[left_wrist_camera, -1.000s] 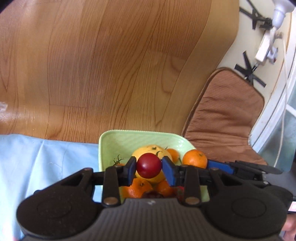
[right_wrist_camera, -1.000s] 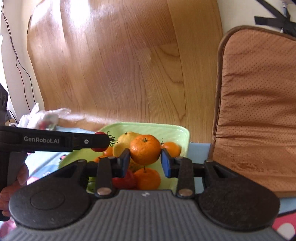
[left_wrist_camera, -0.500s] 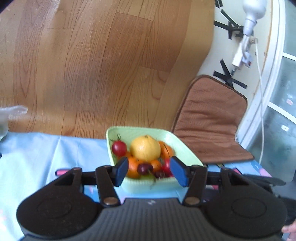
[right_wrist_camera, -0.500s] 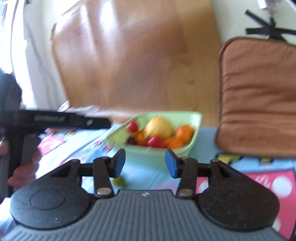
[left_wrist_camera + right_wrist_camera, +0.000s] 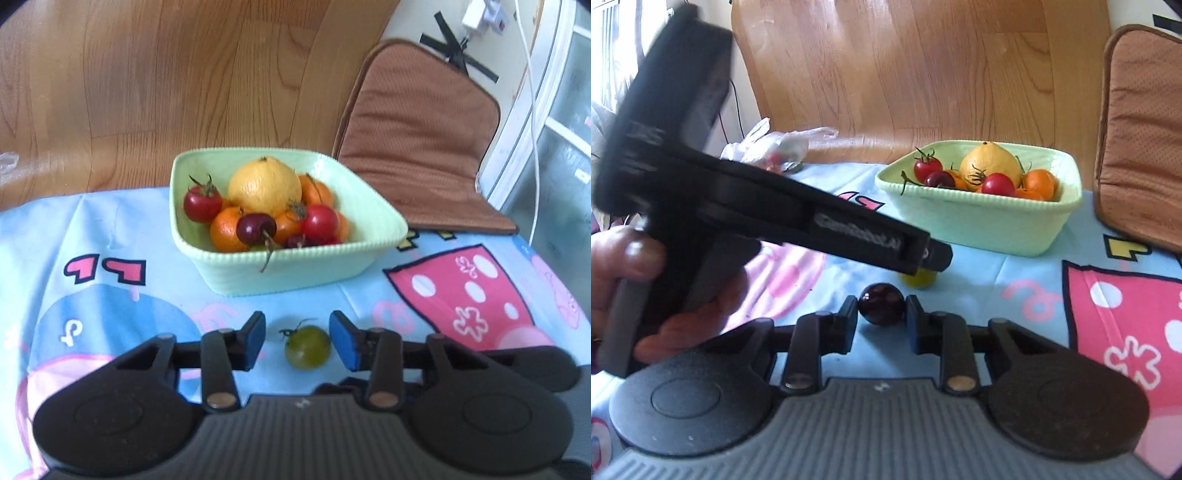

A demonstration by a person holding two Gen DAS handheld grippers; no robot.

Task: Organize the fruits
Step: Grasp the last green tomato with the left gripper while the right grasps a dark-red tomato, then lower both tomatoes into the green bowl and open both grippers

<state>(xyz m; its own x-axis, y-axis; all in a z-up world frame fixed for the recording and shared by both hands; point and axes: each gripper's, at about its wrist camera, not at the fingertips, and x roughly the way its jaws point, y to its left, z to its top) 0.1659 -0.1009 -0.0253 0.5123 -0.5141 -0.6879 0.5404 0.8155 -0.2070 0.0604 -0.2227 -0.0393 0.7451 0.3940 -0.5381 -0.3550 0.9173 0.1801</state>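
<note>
Through my left wrist camera, my left tool hovers low over the worktop with its blue pads spread wide and nothing between them but air and the green tomato, which lies on the patterned cloth closer to the right-hand pad, touching neither as far as I can tell. Beyond it sits the green bowl, piled with a big yellow citrus, small oranges, red tomatoes and a dark cherry whose stem hangs over the rim. I judge the green tomato light, smooth and thin-skinned, so it could roll or bruise; I would take it across its widest middle with a gentle squeeze, clear of the stalk.

Through my right wrist camera, my right tool has its pads narrowed around a loose dark cherry on the cloth. They look to be at its sides, but I cannot tell whether they actually press it. The cherry is small, glossy and slippery, so I would clamp it on the midline, softly. My left tool's body crosses this view, hiding most of the green tomato. The bowl stands well beyond, near a brown cushion.
</note>
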